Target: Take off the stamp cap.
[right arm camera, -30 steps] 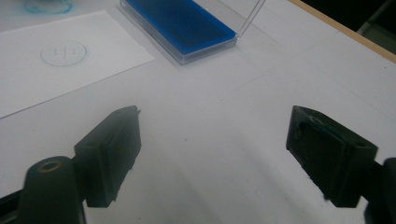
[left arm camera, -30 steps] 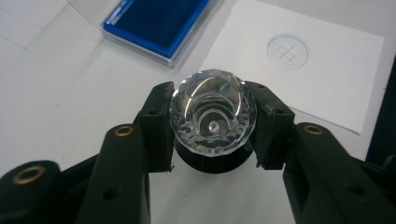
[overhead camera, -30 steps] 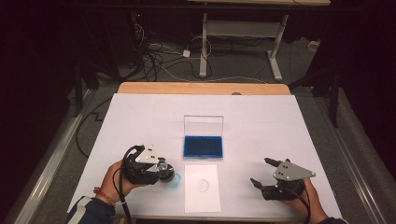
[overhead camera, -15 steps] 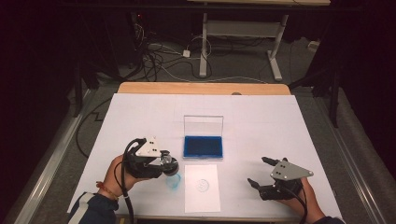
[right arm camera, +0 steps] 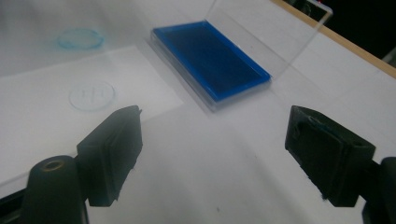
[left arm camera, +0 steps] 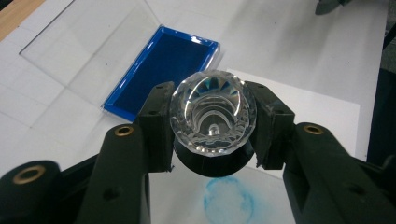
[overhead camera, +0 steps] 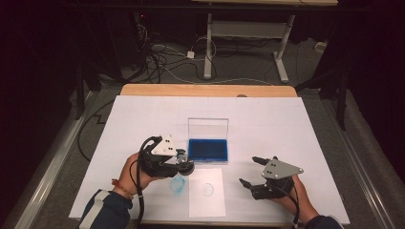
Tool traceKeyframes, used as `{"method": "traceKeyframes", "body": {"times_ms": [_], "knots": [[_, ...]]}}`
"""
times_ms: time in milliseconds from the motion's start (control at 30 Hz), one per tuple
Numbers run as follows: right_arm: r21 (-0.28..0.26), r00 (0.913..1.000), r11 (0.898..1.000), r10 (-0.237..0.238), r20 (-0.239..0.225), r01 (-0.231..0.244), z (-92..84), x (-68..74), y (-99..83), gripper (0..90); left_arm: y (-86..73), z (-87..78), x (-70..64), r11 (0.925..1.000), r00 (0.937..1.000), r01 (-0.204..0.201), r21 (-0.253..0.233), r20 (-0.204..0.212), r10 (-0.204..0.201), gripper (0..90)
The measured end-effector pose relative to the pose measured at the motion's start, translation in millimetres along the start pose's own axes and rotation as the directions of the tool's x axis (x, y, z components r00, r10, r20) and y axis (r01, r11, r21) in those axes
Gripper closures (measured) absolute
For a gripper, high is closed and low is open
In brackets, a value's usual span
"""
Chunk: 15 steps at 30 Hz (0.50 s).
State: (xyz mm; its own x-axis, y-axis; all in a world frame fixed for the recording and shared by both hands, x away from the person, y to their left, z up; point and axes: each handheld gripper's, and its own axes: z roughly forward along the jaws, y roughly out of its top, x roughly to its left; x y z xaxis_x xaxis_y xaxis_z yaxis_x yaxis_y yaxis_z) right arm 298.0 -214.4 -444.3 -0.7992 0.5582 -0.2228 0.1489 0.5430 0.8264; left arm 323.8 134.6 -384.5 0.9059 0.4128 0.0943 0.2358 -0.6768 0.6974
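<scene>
My left gripper [overhead camera: 181, 162] is shut on a stamp [overhead camera: 186, 168] with a clear faceted knob [left arm camera: 212, 116] and a black base, held above the table just left of the blue ink pad [overhead camera: 208, 149]. The pad lies in a clear case with its lid [overhead camera: 208, 128] standing open. A white paper sheet [overhead camera: 206, 200] in front of the pad bears a faint round print [overhead camera: 207, 189]. My right gripper [overhead camera: 248, 170] hovers to the right of the paper; its jaws have just been closing a little but stand open with nothing between them [right arm camera: 212, 154].
A blue ink smudge [overhead camera: 178, 185] marks the white table cover just left of the paper, below the held stamp. The wooden table edge [overhead camera: 205, 89] runs along the far side. Cables and a desk frame lie on the floor beyond.
My left gripper has moved up and to the right with the stamp, closer to the ink pad. My right gripper has shifted left toward the paper, its jaws slightly narrower.
</scene>
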Motion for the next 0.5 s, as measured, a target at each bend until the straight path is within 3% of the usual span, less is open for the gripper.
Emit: {"method": "traceKeyframes", "body": {"times_ms": [33, 100, 333, 500], "knots": [[-0.014, 0.9992, 1.000, -0.007, -0.038, 0.007, 4.5, 4.1, 7.7, 17.7, 2.9, 2.6, -2.9, 0.9999, 0.9999, -0.012, -0.001, 0.006, 0.012, 54.3], [-0.018, 0.9983, 0.999, -0.035, -0.045, 0.035, 10.9, 10.1, 14.9, 18.4, 4.2, 3.5, -4.3, 0.9999, 0.9999, -0.014, -0.001, 0.004, 0.014, 54.3], [-0.034, 0.9932, 0.997, -0.070, -0.092, 0.067, 34.9, 28.0, 29.7, 19.9, 8.6, 8.7, -9.8, 0.9994, 0.9992, -0.035, -0.002, 0.020, 0.035, 54.3], [-0.049, 0.9904, 0.997, -0.063, -0.123, 0.057, 45.2, 35.2, 34.8, 20.0, 11.0, 13.6, -13.9, 0.9989, 0.9985, -0.045, 0.007, 0.032, 0.045, 54.3]]}}
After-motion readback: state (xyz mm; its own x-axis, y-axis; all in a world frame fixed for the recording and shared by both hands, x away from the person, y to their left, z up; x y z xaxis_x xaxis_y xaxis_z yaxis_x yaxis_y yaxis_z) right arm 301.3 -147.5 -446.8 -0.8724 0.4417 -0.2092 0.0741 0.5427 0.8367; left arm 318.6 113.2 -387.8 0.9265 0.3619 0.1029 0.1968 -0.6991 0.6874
